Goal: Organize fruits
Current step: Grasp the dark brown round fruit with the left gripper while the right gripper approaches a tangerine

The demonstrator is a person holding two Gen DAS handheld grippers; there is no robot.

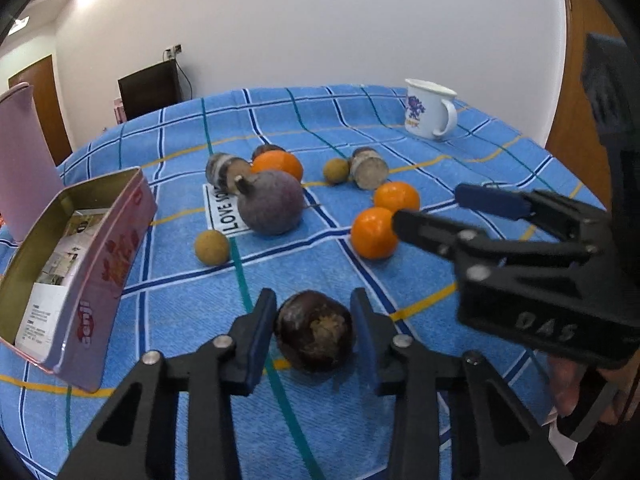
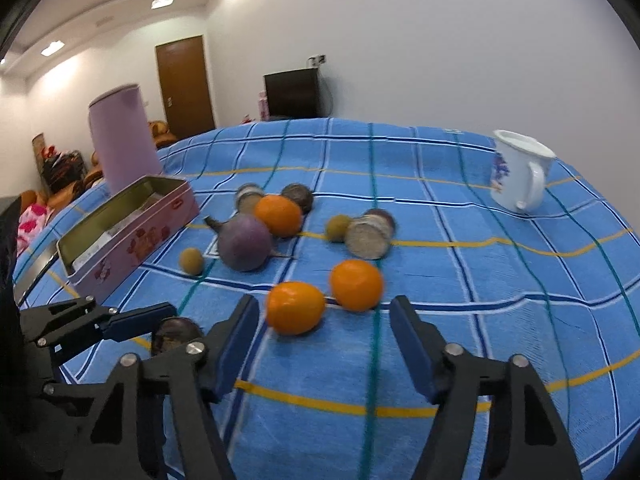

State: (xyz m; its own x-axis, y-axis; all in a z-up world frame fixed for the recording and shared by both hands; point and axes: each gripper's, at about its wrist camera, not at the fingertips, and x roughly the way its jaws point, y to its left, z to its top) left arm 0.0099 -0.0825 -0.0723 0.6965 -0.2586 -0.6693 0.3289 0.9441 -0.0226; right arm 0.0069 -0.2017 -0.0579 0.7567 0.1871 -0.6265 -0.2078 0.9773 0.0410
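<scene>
A dark brown round fruit (image 1: 314,336) lies on the blue checked cloth, and my left gripper (image 1: 314,316) is shut on it, one pad against each side. The same fruit (image 2: 176,334) shows at the lower left of the right wrist view. My right gripper (image 2: 324,300) stands open just above the cloth. Two oranges (image 2: 296,312) (image 2: 356,284) lie in front of its fingertips, untouched. In the left wrist view, the right gripper (image 1: 428,205) reaches in from the right, one fingertip close to the nearer orange (image 1: 374,232).
An open pink tin (image 1: 108,268) with papers inside stands at the left. Mid-cloth lie a purple fruit (image 1: 270,208), a third orange (image 1: 278,164), two small tan fruits (image 1: 212,246) (image 1: 336,170) and two cut pieces (image 1: 370,168). A white mug (image 1: 428,108) stands far right.
</scene>
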